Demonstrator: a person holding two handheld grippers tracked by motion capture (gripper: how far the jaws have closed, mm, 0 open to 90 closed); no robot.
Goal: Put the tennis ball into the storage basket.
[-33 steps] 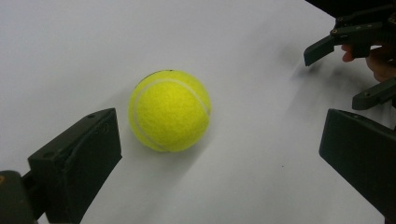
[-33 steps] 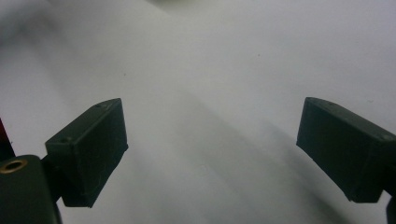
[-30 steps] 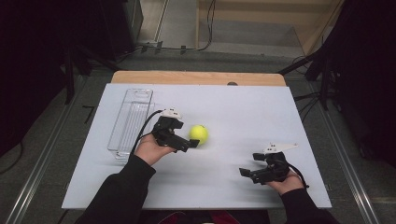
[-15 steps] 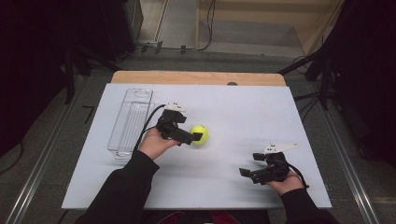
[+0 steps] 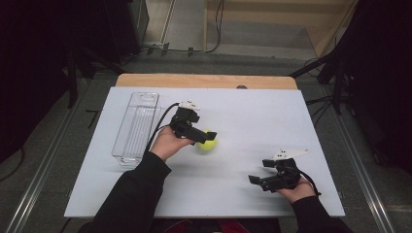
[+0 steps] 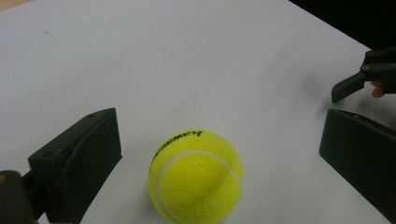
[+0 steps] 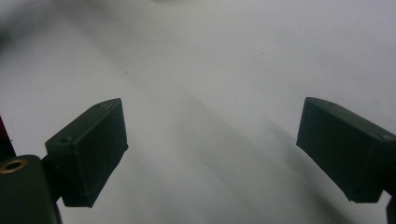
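In the high view, left of centre, we see our left tool (image 5: 206, 138) spread wide around the tennis ball (image 5: 208, 142), which sits between its jaws on the tabletop (image 5: 252, 116). Lower right, our right tool (image 5: 257, 180) gapes wide, well apart.

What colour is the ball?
Bright yellow-green ball with a white seam and black lettering, best seen in the left gripper view.

Premises present as a laboratory or recording studio rather than a home: a white-topped table (image 5: 252, 111) on a wooden board (image 5: 145, 80) stands between metal floor rails (image 5: 362, 179), with black drapes (image 5: 384, 73) at both sides and cables (image 5: 194, 48) trailing across the bare floor behind.
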